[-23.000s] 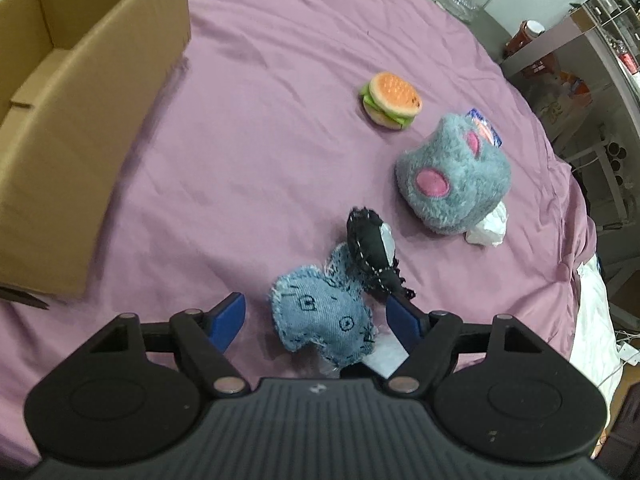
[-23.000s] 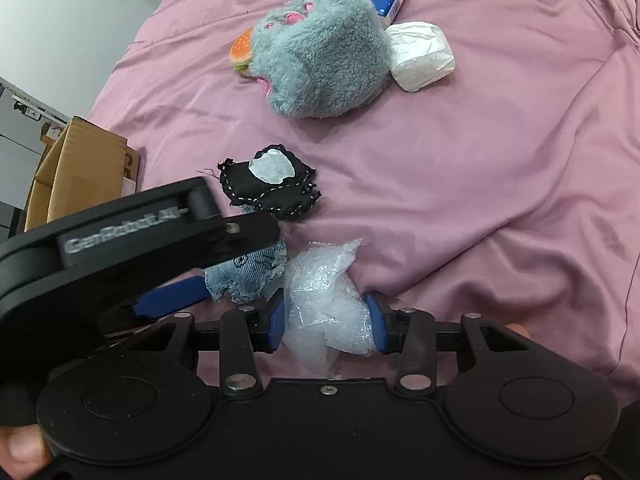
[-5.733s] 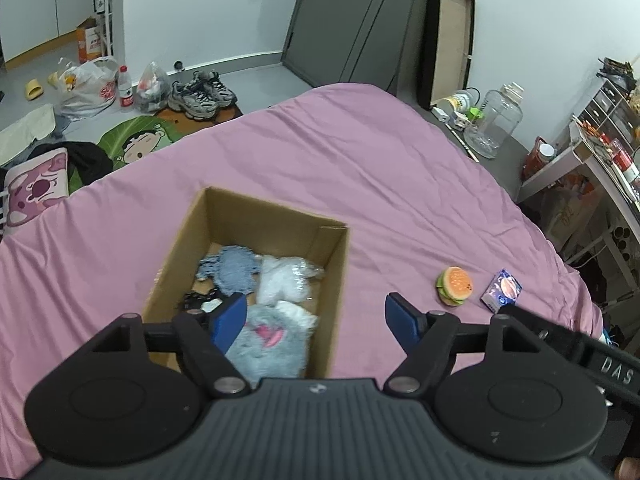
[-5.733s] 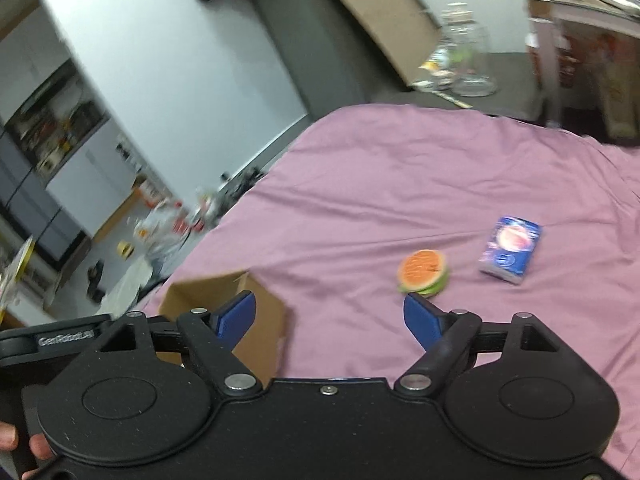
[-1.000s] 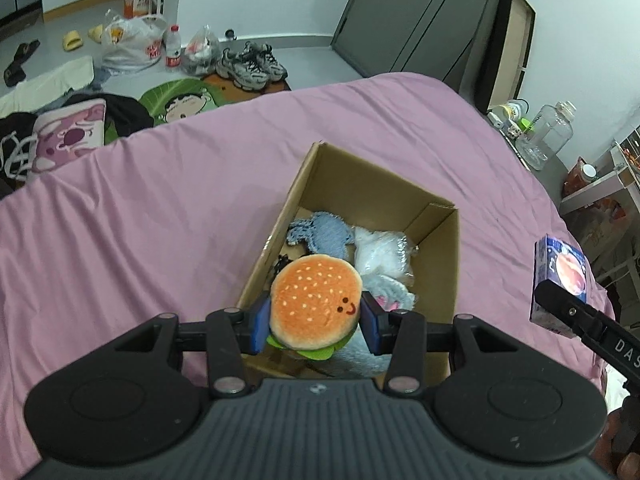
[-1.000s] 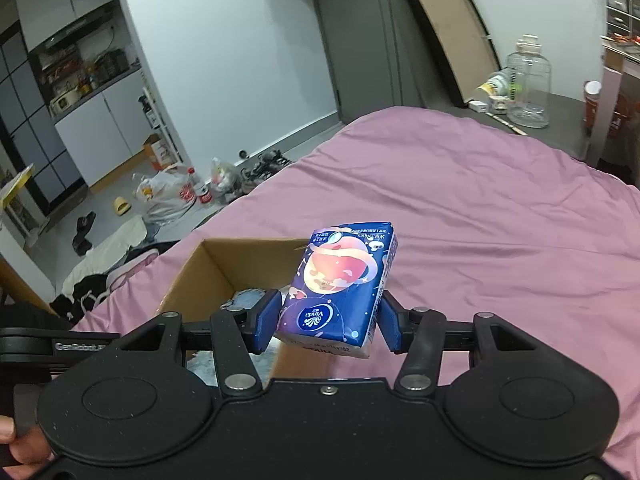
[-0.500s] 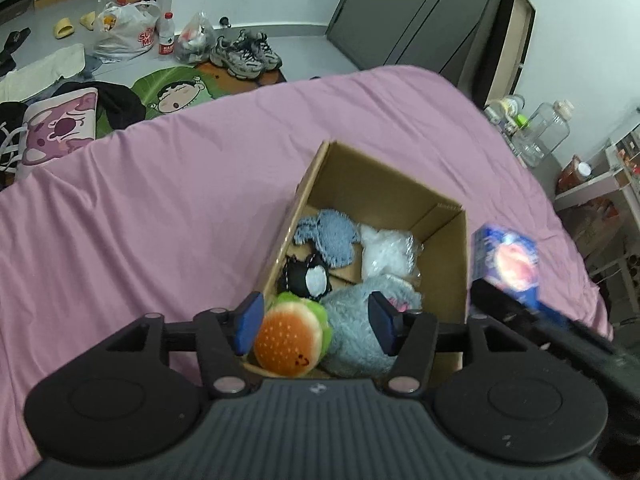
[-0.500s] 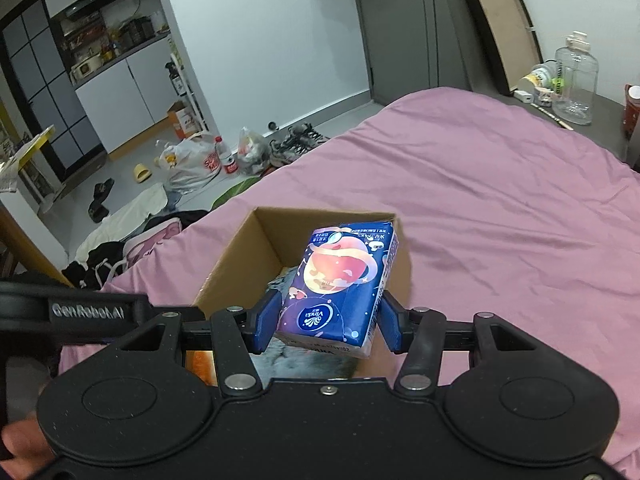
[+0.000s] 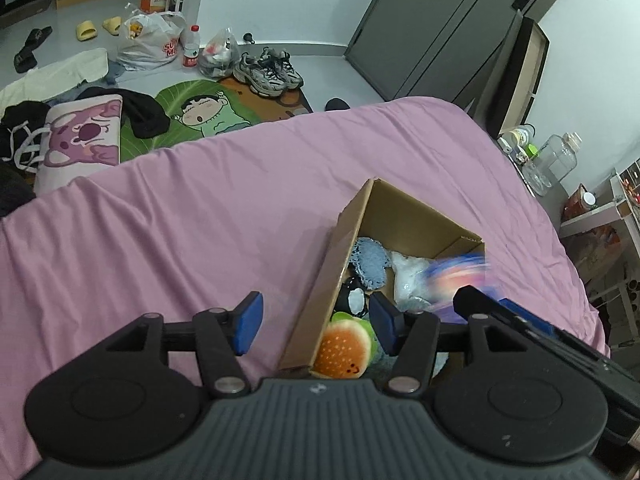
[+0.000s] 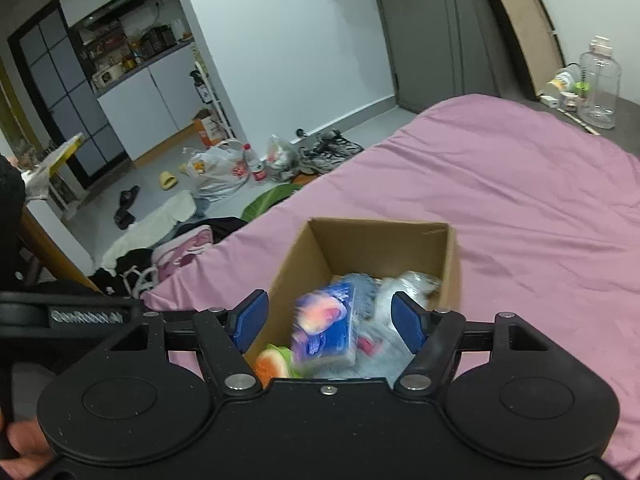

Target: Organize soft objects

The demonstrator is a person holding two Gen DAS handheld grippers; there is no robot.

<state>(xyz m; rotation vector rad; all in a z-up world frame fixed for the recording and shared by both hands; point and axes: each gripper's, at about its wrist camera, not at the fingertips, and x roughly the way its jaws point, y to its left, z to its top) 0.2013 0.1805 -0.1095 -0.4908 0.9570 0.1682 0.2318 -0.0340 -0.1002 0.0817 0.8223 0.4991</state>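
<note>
The right gripper (image 10: 327, 316) stands with its jaws spread wide and nothing between them, and just below and ahead of it one blue tissue pack (image 10: 326, 330) shows as a motion-blurred shape over the open cardboard box (image 10: 376, 240), apparently on its way in. The left gripper (image 9: 316, 316) is likewise wide and empty, straddling the box's near-left wall, with one burger plush (image 9: 344, 350) lying inside the box just under its right finger. The main risk, as I judge it, is that the pack lands on the pile, not in a gap, and tips or bounces toward the rim; the box already looks fairly full near the grippers, so a stiff pack on soft toys may sit unsteadily. A second risk is the left gripper's fingers catching the cardboard wall on the way out and dragging or tilting the box on the loose pink bedsheet (image 10: 520, 200). Counted inside the box, farther from the grippers: one denim-blue plush (image 9: 370, 260), one black-and-white plush (image 9: 352, 300), one clear crinkled bag (image 9: 408, 276), and part of one grey furry plush (image 9: 408, 306). No loose item is visible on the sheet around the box.
</note>
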